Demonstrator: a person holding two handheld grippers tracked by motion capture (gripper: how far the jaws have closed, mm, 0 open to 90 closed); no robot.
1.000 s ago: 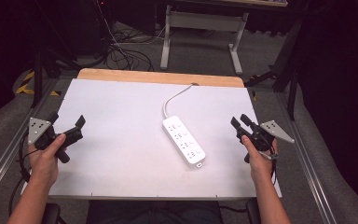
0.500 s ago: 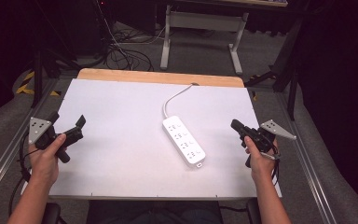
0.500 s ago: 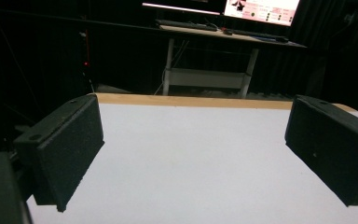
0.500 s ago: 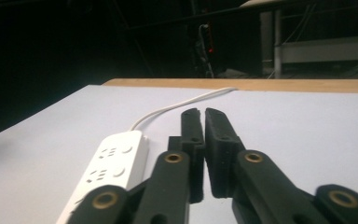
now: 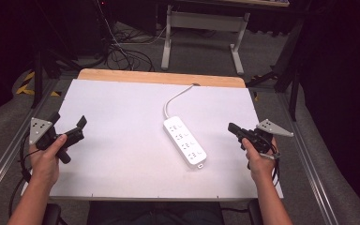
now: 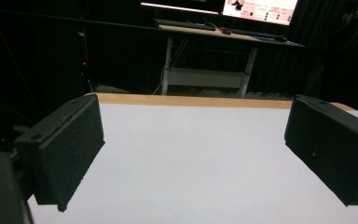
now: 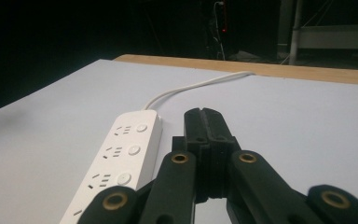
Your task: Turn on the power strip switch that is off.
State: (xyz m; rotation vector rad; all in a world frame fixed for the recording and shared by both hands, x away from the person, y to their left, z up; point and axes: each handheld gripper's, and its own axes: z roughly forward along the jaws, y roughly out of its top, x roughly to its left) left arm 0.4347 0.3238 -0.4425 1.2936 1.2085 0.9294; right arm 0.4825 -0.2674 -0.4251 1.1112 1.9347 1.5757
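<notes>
Overhead light falls evenly on the white counter, which reads bright but not blown out, while the room around it drops to near black; shadows under the hands are faint and soft. High view slightly soft overall, mild compression grain. Left gripper view: near claw pads dark, edges slightly blurred; monitor at top glares. Right gripper view dim, bluish cast, background unfocused.
</notes>
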